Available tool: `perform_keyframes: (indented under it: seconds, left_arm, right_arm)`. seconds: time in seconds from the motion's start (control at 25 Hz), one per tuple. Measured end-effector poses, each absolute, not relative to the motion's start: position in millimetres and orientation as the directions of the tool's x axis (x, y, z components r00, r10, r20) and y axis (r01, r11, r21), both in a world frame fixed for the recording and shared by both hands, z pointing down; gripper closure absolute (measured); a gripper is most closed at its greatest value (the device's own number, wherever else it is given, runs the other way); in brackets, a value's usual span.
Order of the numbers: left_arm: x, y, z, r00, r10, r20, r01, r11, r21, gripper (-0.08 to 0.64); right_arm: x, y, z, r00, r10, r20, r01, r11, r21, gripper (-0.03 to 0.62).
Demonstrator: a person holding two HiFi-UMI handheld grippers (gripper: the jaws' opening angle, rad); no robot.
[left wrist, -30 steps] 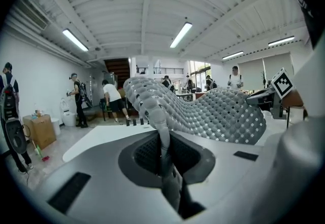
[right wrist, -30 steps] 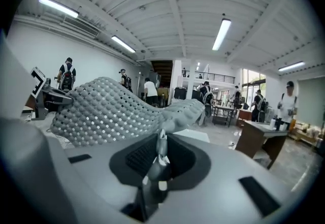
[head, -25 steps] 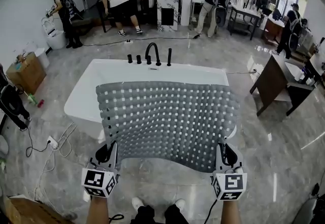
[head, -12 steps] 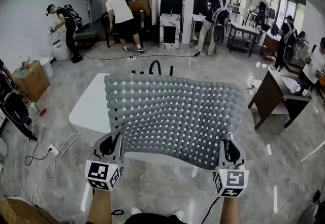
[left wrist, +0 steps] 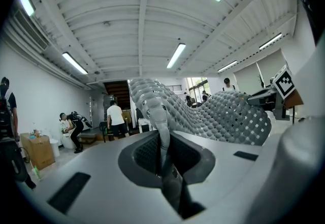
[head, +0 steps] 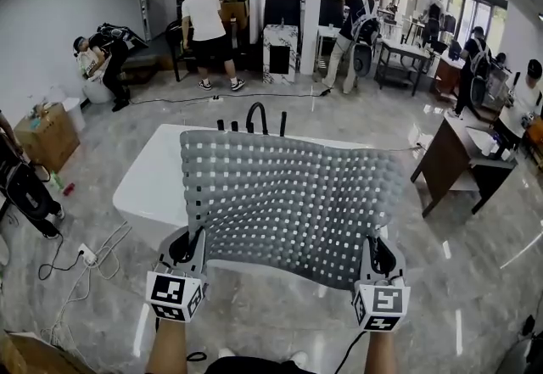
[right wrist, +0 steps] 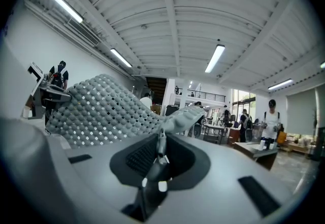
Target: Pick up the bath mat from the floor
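Bath mat [head: 288, 203], spread out in the air.
Left tongs [head: 188, 247] and right tongs [head: 379, 255] clenched on its near corners; forearms [head: 167, 353] apparently extended forward.

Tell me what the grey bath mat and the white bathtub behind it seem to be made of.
The bath mat is probably soft rubber or flexible plastic, matte grey: it bends and sags while held up, with a grid of bumps and holes. The bathtub looks hard, smooth and white, perhaps acrylic or ceramic; I cannot tell which.
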State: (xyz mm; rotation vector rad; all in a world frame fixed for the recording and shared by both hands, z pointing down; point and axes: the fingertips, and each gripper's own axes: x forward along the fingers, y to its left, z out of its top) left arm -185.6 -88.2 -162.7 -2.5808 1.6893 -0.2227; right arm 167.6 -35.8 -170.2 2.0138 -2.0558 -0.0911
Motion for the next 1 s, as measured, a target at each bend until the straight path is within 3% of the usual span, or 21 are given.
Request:
perform_keyframes:
  seconds: [1.0]
  left_arm:
    - [-204,-84,-159,0.38,-0.922,0.076,-0.912,-0.387,-0.134,0.523]
  right_arm:
    - [153,-34,-167,-0.007,-0.991,0.132,-0.97,0.039,0.241,0.528]
